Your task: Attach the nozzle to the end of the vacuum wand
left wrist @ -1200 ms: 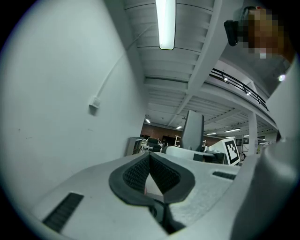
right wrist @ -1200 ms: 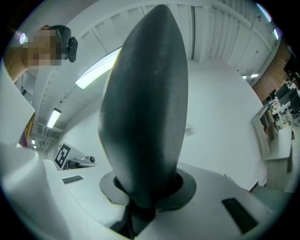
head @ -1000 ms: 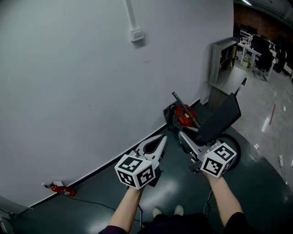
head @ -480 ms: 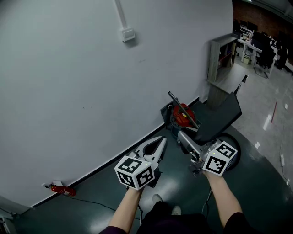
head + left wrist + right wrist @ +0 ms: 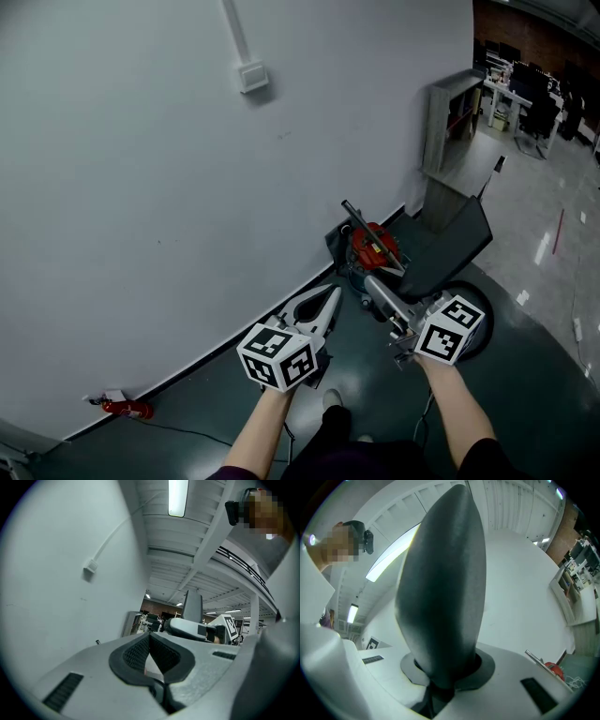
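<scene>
In the head view my right gripper (image 5: 384, 292) is shut on a flat dark nozzle (image 5: 448, 246) that juts up and to the right of its jaws. In the right gripper view the nozzle (image 5: 440, 588) fills the middle, clamped at its base by my right gripper (image 5: 445, 667). A red vacuum body (image 5: 373, 246) sits on the floor against the wall, with its metal wand (image 5: 364, 223) slanting up to the left, just beyond the right gripper. The wand (image 5: 536, 659) shows small at lower right. My left gripper (image 5: 325, 302) is shut and empty, left of the vacuum, and its pads (image 5: 150, 656) meet.
A pale wall (image 5: 141, 187) runs diagonally close on the left, with a white box (image 5: 252, 77) and conduit on it. A small red object (image 5: 122, 407) and a cable lie along the wall's foot. A grey cabinet (image 5: 450, 122) stands behind the vacuum. My shoe (image 5: 333, 398) shows below.
Both grippers and my viewpoint have advanced toward the vacuum by the wall; it now lies nearer the jaws. The nozzle stays in the right gripper. My foot has stepped forward.
</scene>
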The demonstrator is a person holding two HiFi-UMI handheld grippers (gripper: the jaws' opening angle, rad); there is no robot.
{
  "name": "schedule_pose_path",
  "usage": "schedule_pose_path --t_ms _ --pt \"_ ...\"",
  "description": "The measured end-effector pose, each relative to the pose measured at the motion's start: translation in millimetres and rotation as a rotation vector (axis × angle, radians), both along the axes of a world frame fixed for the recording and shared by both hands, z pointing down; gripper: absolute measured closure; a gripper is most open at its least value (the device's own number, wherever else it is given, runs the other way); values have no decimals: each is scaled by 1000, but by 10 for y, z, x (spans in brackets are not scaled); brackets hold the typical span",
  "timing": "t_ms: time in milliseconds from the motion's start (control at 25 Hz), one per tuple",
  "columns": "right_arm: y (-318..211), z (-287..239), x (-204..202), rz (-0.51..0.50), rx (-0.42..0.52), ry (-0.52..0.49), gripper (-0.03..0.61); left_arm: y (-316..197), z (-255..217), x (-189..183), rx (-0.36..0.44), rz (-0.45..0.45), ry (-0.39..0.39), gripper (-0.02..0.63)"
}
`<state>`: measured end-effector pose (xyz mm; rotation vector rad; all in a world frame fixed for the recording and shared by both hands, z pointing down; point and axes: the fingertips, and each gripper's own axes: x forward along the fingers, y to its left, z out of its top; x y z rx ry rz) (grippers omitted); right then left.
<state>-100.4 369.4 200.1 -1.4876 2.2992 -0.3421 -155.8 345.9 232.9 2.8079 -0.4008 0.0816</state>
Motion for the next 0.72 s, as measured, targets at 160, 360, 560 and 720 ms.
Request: schedule_pose_path --t_ms 160,360,560,720 --pt "-312 32 69 21 -5 -14 503 -329 46 54 -11 15 -3 611" --pt "-749 85 143 57 -15 -12 503 -796 127 122 -31 42 -9 611" --pt "-1128 111 270 100 -27 -29 503 -1194 186 202 -54 75 -10 611" --pt "-1337 127 377 130 -33 -32 503 -1443 247 269 -68 90 -11 611"
